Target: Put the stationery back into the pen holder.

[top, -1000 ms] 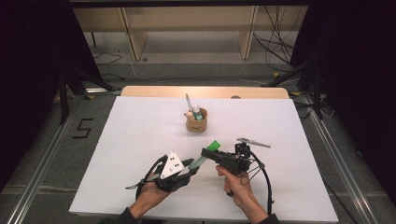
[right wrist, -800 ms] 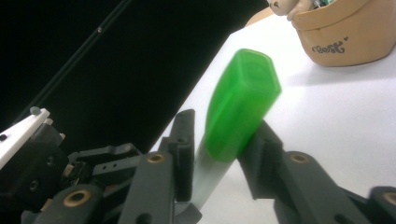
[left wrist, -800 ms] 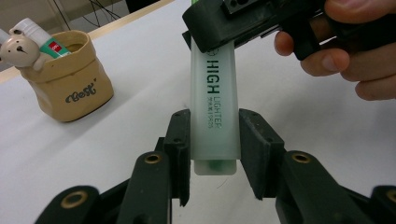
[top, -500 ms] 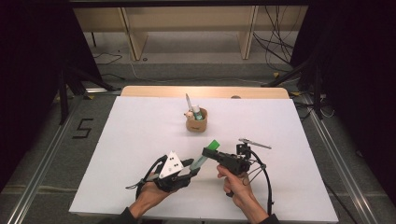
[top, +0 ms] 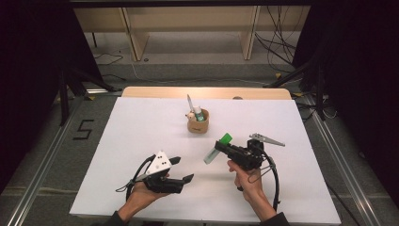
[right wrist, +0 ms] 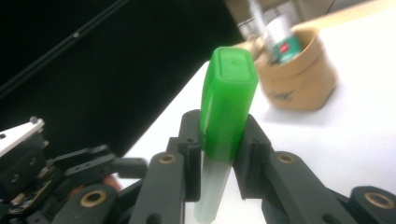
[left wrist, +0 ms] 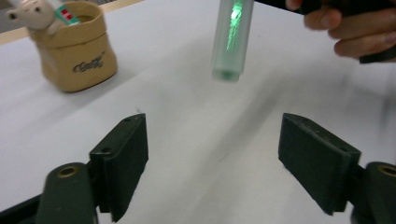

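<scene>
Left claw, near left of the desk: jaws have just been opening and stand wide apart, nothing between them, bare desk surface under the gap. In the left gripper view the lower, translucent end of the green marker hangs beyond and above the jaws, well clear of both pads.

Right claw, near right of centre: clamped on the green marker. The right gripper view shows both pads pressing the marker's sides where the green cap meets the pale barrel; cap stands out past the jaw tips, barrel runs back between the fingers. From the high view the marker is held off the desk, tilted, green cap toward the far side, pale end pointing near-left toward the left claw, a gap between them.

Farther off, mid-desk: a tan pen cup holding several items, upright, apart from both claws.
</scene>
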`<state>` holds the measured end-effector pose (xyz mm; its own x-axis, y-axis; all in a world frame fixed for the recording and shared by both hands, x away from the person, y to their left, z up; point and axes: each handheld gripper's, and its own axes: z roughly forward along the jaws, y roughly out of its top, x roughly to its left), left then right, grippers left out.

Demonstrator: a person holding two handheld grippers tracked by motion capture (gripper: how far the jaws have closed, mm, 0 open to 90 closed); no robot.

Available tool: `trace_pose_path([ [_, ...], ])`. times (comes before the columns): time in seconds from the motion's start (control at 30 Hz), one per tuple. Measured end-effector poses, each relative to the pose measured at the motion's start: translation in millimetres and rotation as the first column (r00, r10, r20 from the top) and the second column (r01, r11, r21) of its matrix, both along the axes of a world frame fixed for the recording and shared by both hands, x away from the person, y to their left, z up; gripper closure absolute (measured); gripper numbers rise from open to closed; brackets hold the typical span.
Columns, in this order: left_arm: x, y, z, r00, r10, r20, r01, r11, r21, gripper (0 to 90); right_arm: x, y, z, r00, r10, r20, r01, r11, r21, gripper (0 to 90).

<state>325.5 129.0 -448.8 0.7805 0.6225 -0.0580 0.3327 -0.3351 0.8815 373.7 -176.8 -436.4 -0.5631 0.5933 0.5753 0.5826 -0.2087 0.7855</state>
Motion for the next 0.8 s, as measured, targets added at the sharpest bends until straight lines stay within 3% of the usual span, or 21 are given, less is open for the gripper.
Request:
trace_pose_path([
  [0.23,-0.7,26.9,-1.2,0.9985,0.053,-0.016,-0.053,0.9983,-0.022,18.3,18.2,-7.0,14.8,0.9973,-0.057,0.046,0.058,0.998,-0.023,75.6],
  [0.4,-4.0,40.6,-3.4,0.9973,0.069,-0.026,-0.070,0.9971,-0.031,17.6,38.2,-8.1,22.2,0.9944,-0.094,0.047,0.095,0.995,-0.020,75.6],
  [0.63,-8.8,54.7,-5.3,0.9943,0.100,-0.036,-0.102,0.9935,-0.051,17.5,66.3,0.5,34.1,0.9911,-0.124,0.048,0.126,0.991,-0.042,75.5],
  [0.8,-13.0,57.8,-8.0,0.9939,0.102,-0.041,-0.104,0.9938,-0.039,17.3,86.2,10.4,42.6,0.9889,-0.140,0.051,0.144,0.987,-0.076,75.5],
])
